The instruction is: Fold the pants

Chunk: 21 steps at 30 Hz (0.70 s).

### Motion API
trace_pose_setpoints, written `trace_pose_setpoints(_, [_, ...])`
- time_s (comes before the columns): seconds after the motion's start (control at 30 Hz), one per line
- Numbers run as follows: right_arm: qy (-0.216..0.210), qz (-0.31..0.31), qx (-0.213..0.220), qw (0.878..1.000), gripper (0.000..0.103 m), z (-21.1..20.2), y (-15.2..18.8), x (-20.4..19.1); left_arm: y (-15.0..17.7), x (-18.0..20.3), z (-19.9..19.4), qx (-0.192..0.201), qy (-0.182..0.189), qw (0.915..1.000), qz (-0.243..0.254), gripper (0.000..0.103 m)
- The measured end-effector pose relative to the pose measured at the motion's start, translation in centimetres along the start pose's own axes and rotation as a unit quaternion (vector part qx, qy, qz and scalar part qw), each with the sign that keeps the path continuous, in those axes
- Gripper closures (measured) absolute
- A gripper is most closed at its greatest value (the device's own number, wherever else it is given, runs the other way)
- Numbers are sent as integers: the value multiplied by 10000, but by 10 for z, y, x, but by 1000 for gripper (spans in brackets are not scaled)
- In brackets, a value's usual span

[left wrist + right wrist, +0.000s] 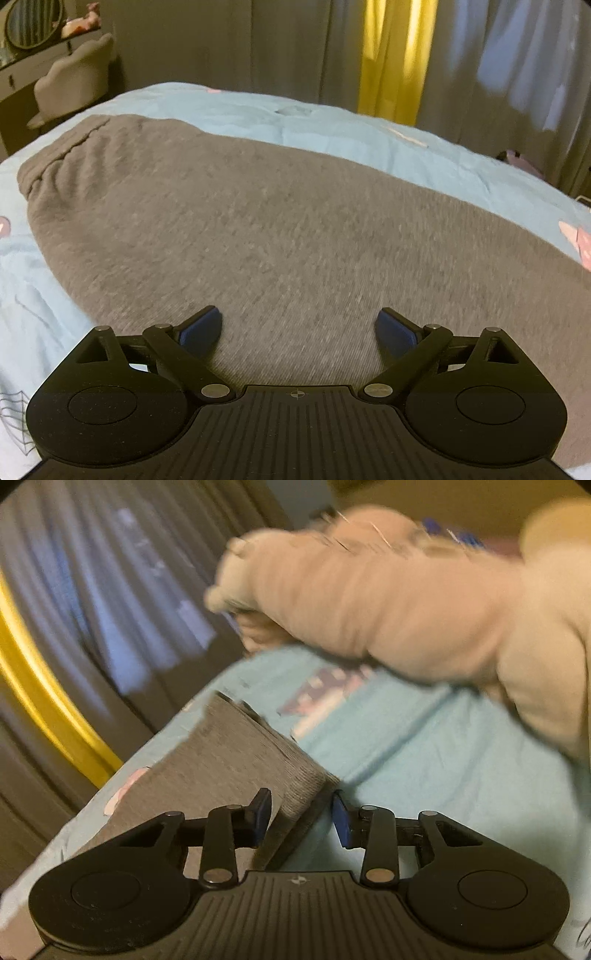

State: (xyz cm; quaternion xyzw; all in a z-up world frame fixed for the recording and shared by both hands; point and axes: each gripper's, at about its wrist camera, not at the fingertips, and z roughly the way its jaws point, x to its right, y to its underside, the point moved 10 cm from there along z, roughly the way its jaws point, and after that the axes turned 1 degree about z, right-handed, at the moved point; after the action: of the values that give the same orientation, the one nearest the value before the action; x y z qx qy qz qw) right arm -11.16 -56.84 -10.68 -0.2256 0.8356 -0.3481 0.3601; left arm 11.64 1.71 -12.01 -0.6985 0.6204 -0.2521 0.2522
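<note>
pants (258, 221) grey knit, flat on blue quilt (332, 125) | left gripper (298, 326) open | right gripper (301, 818) astride folded edge, not clamped

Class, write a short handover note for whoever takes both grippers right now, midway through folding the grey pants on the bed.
Left gripper: open, hovering over the grey pants, holding nothing.
Right gripper: jaws part-closed around the pants' edge; fabric sits between the fingers, but the pads do not clearly press it.
Pants: spread on the light blue bedcover, elastic waistband at the far left of the left wrist view.
A sleeved arm reaches across the right wrist view, blurred.
Done: pants look laid out, apparently doubled.
Left: secure the edge, make the remaining folds.
</note>
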Motion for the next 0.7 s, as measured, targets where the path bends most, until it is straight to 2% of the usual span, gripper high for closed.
trace_pose_setpoints(0.1, [375, -673, 213, 9968, 68, -4, -6, -8, 0, -1, 1, -17, -23, 10000, -17, 6])
trace_pose_setpoints(0.2, [216, -618, 207, 9976, 66, -5, -10, -12, 0, 0, 2, -26, -48, 10000, 31, 6])
trace_pose_setpoints(0.27, [297, -567, 45, 9979, 60, 2, -7, -8, 0, 1, 2, -35, -56, 10000, 42, 6])
trace_pose_setpoints(0.37, [494, -99, -268, 9984, 59, 16, 2, 13, 0, 1, 3, -39, -61, 10000, 51, 6])
trace_pose_setpoints(0.43, [204, 384, -324, 9985, 60, 20, 7, 21, 0, 1, 3, -36, -59, 10000, 52, 6])
trace_pose_setpoints(0.47, [141, 431, -268, 9986, 71, 18, 7, 20, 0, 1, 3, -37, -66, 10000, 53, 6])
trace_pose_setpoints(0.53, [52, 189, -165, 9997, 82, 15, 5, 11, 0, 2, 4, -40, -88, 9999, 66, 6])
trace_pose_setpoints(0.6, [-167, 48, -27, 9998, 82, 10, 1, 2, 0, 2, 4, -41, -113, 9999, 88, 6])
trace_pose_setpoints(0.7, [-244, 430, -192, 9986, 69, 20, 2, 7, 0, 2, 5, -38, -114, 9999, 88, 6])
